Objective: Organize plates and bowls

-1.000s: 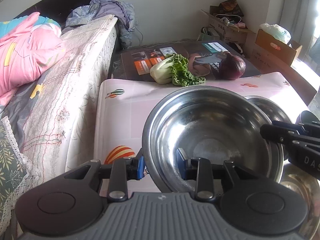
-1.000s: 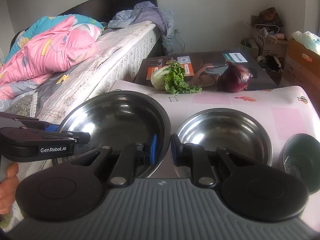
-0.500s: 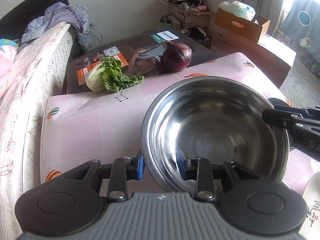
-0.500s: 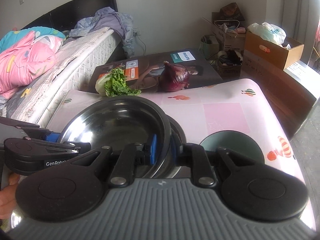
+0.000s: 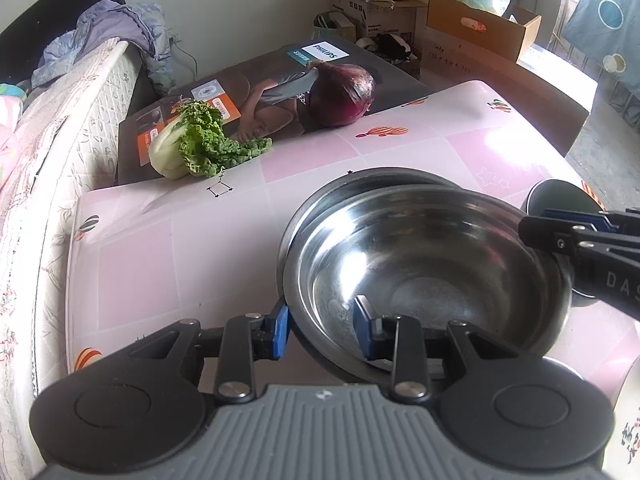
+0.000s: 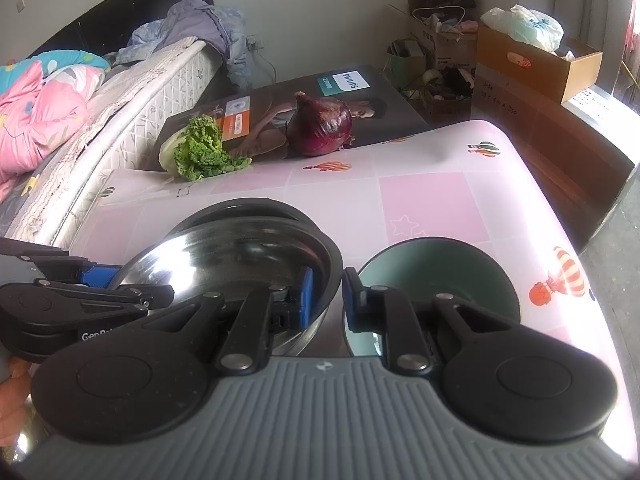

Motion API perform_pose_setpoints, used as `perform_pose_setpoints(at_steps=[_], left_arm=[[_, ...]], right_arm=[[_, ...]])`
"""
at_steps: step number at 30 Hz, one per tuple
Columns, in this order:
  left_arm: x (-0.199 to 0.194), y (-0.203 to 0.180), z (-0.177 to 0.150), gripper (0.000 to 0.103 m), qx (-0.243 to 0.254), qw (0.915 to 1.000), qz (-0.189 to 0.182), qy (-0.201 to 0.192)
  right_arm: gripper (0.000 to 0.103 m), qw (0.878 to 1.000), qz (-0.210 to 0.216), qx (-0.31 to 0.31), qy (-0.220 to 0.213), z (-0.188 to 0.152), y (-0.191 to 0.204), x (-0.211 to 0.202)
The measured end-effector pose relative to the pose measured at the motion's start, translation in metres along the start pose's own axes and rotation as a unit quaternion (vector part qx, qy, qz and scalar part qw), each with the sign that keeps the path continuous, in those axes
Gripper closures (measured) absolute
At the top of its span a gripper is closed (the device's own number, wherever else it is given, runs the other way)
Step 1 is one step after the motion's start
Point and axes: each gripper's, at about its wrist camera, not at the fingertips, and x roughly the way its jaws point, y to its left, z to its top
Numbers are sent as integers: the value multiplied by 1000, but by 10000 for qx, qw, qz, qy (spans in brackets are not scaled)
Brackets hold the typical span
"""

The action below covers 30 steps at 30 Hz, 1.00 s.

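the left gripper (image 5: 320, 330) is clamping the near-left rim of the large steel bowl (image 5: 432, 276), its pads astride the wall. the bowl is hanging right over the smaller steel bowl (image 5: 360, 184) on the pink table (image 5: 168, 256), rims nearly lined up, so nesting looks close. the right gripper (image 6: 327, 300) is pinching the opposite rim, beside the green bowl (image 6: 436, 268).

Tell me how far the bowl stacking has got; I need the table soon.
Done: little that shows. In hand: the left gripper and right gripper clamp opposite rims of the large steel bowl, held over a second steel bowl whose rim shows behind it; whether it has seated I cannot tell. Left: release it, then deal with the green bowl alone on the pink table.
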Motion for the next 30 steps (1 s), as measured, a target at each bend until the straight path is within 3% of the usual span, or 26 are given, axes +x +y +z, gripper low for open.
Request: perform_pose_setpoints(at_steps=[9, 20, 30], left_arm=[[-10, 4, -3, 67, 35, 9999, 49, -130], [-49, -9, -4, 46, 246, 9983, -34, -520], [-82, -46, -5, 22, 606, 9955, -371, -631]], right_arm=[[79, 10000, 4, -9, -45, 2, 6, 0], [62, 9993, 33, 53, -374, -6, -18, -52], [59, 9982, -42, 358, -469, -31, -65, -109]])
